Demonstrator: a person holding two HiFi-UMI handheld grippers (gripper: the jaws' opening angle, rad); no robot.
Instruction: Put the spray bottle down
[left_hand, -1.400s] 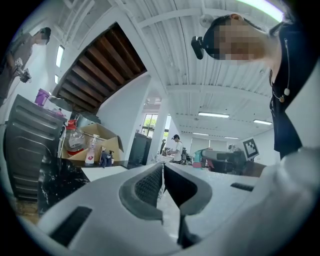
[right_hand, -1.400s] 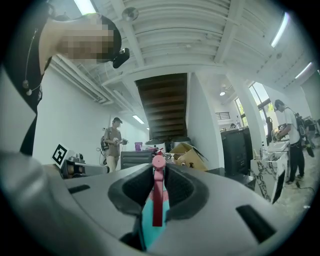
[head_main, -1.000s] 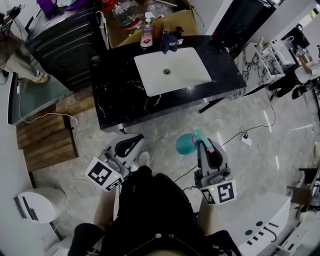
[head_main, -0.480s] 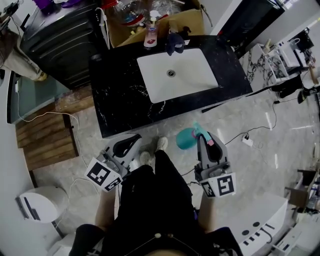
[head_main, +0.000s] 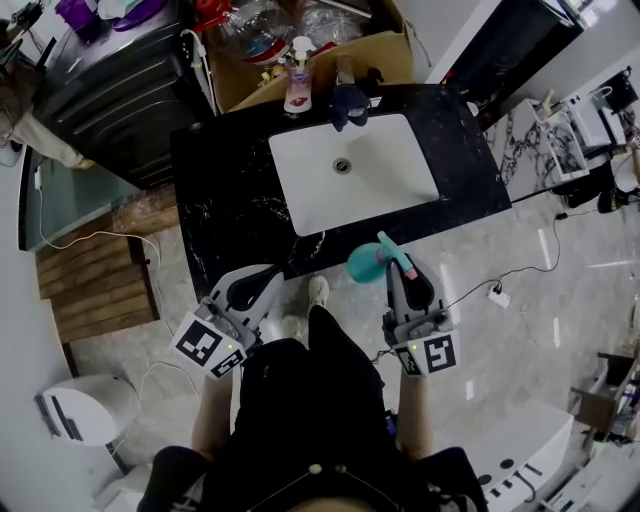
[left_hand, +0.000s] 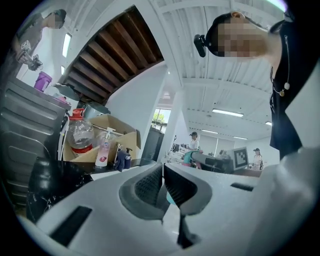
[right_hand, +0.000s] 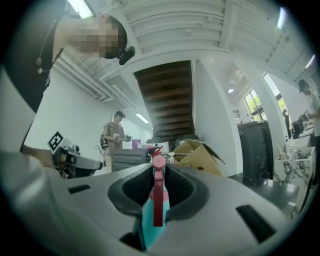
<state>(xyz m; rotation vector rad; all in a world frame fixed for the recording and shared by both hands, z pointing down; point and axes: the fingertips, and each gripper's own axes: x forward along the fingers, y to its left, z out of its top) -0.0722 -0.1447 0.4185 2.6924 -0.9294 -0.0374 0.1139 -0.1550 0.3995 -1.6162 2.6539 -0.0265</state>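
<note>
The spray bottle (head_main: 365, 262) is teal with a pink trigger. It hangs in the air by the front edge of the black marble counter (head_main: 225, 200). My right gripper (head_main: 393, 268) is shut on its neck. In the right gripper view the pink trigger and teal body of the bottle (right_hand: 152, 220) sit between the dark pads of the right gripper (right_hand: 159, 170). My left gripper (head_main: 270, 278) is level in front of the counter's left part. In the left gripper view the left gripper (left_hand: 162, 172) has its pads together with nothing held.
A white sink (head_main: 350, 170) is set in the counter. A pump bottle (head_main: 296, 80) and a dark blue object (head_main: 348, 100) stand at its back edge, before a cardboard box (head_main: 320, 45). A black case (head_main: 110, 85) is at the left. Cables and a power strip (head_main: 497, 295) lie on the floor.
Both grippers have moved forward toward the counter. The spray bottle has come with the right gripper from over the floor up to the counter's front edge.
</note>
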